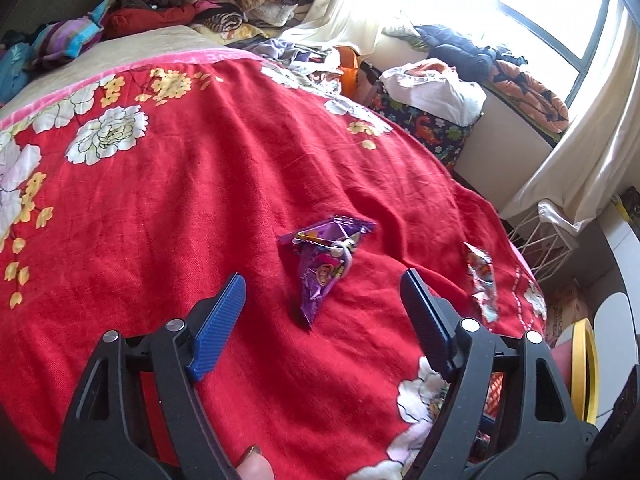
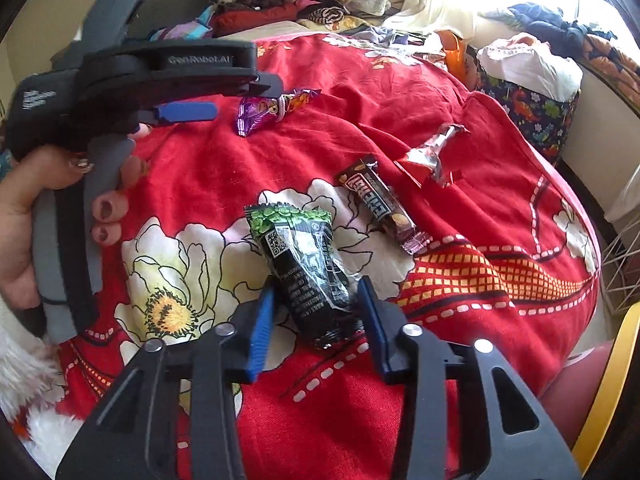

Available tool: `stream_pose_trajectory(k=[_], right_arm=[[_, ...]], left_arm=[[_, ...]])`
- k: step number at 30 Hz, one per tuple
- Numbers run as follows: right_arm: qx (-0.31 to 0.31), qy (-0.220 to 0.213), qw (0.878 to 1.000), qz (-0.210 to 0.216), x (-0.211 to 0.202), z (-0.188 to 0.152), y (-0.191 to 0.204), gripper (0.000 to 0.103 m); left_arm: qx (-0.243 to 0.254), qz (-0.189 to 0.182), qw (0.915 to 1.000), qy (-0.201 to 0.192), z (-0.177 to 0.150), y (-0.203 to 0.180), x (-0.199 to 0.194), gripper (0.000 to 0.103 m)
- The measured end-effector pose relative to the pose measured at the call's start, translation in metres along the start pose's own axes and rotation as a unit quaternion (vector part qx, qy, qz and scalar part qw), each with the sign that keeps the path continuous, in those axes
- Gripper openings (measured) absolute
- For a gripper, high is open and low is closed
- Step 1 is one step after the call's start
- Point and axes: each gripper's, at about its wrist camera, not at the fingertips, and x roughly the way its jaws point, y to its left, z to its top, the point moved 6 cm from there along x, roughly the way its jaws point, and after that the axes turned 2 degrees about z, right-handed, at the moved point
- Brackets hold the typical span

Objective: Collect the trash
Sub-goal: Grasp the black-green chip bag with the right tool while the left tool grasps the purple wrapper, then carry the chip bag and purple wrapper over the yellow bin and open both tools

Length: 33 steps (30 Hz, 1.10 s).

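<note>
Closing in on two wrappers at once looks like the step in hand. In the right wrist view the right gripper point(image 2: 316, 300) has its blue ribbed pads either side of the near end of a black-and-green snack packet point(image 2: 306, 268) at lower centre; whether the pads already press the crinkly film I cannot tell. In the left wrist view the left gripper point(image 1: 322, 284) stands with jaws well apart, nothing between them, the purple foil wrapper point(image 1: 324, 264) just beyond its tips at centre. My guess is the next move calls for the right pads to pinch the packet's flattened end firmly, since the glossy film may slip, and for the left to ease forward over the wrapper's pointed tail.

Further out, a brown chocolate bar wrapper point(image 2: 378, 206) lies stiff and oblong right of centre, with a torn red-and-silver wrapper point(image 2: 432, 152) beyond it. All rest on a soft red flowered blanket point(image 2: 500, 208), which may bunch under a low grasp.
</note>
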Motion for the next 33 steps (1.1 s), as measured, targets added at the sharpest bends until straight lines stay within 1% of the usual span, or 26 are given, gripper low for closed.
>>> stream_pose_trajectory(k=[1,3,6,8,9,10,13,15,25,33], right_arm=[[0.008,-0.003,1.0,0.007,-0.002,-0.001,-0.002,0.031],[0.03,-0.011,0.999,0.019,-0.008,-0.002,-0.006,0.025],[0.062,-0.027,0.997,0.039,-0.019,-0.006,-0.012,0.021],[0.076,-0.037,0.995,0.048,-0.028,-0.011,-0.014,0.02],[0.081,-0.039,0.995,0.052,-0.031,-0.013,-0.015,0.013],[0.086,-0.04,0.994,0.056,-0.034,-0.015,-0.016,0.011],[0.102,-0.045,0.992,0.063,-0.042,-0.02,-0.023,0.011],[0.108,-0.052,0.991,0.059,-0.047,-0.022,-0.027,0.011],[0.13,-0.083,0.986,0.062,-0.075,-0.022,-0.043,0.011],[0.143,-0.099,0.984,0.05,-0.097,-0.025,-0.058,0.011]], left_arm=[[-0.001,0.002,1.0,0.003,0.0,0.0,0.004,0.065],[-0.004,0.006,1.0,0.007,0.0,0.002,0.011,0.062],[-0.008,0.012,0.9999,0.009,-0.001,0.001,0.019,0.057],[-0.008,0.013,0.9998,0.008,-0.002,0.0,0.021,0.046],[-0.008,0.022,0.9997,0.006,-0.003,0.001,0.021,0.038],[-0.009,0.026,0.9996,0.005,-0.003,0.002,0.022,0.03],[-0.009,0.023,0.9997,0.0,-0.003,0.002,0.019,0.021],[-0.005,0.021,0.9998,-0.001,-0.004,0.0,0.015,0.016],[0.039,-0.017,0.9991,-0.01,-0.017,-0.029,-0.012,0.016],[0.073,-0.048,0.996,-0.018,-0.019,-0.061,-0.032,0.015]])
